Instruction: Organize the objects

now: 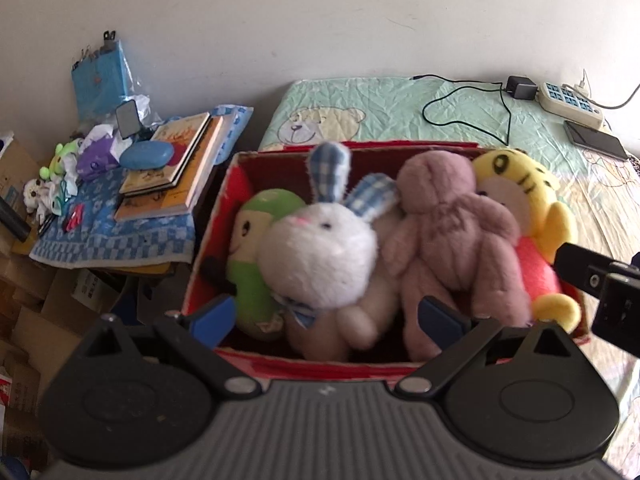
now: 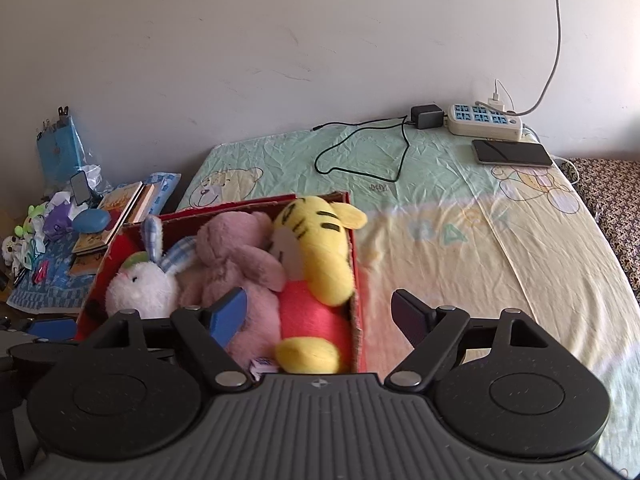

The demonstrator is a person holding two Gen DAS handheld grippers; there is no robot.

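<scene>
Left wrist view: close above red box (image 1: 208,248), facing wall. Right wrist view: further right, same direction. Shared: box, bed (image 2: 460,240).

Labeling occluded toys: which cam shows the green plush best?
Left wrist. The green plush shows its face and body at the red box's left end, partly behind the white bunny. In the right wrist view only a green sliver shows above the bunny's head.
</scene>
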